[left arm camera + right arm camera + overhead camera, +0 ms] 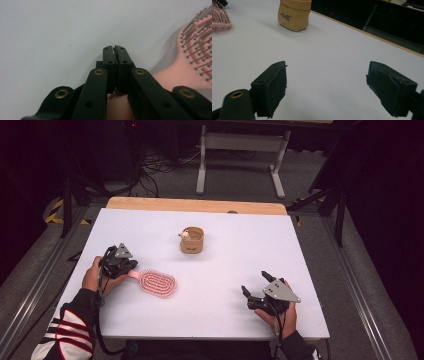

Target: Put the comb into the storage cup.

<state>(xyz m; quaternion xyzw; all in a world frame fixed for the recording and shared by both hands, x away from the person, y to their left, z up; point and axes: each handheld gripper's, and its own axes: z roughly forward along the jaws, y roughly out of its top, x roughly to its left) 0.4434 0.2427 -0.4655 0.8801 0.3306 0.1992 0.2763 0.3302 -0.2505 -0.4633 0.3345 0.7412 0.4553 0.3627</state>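
A pink hairbrush (156, 283) lies bristles up on the white table (225, 230), left of the middle, its handle pointing left. My left gripper (120, 262) sits right at that handle's end. In the left gripper view the jaws (114, 47) are pressed together, the pink handle runs underneath them, and the brush head (197, 50) lies to the right. I see nothing between the pads themselves. My right gripper (255, 282) rests open near the front right of the table, its fingers (327, 82) wide apart over bare table.
A small tan fabric pouch (192, 240) stands upright behind the middle of the table, also seen far off in the right gripper view (294, 15). A wooden strip (195, 205) runs along the table's far edge. A white desk frame (240, 155) stands beyond it.
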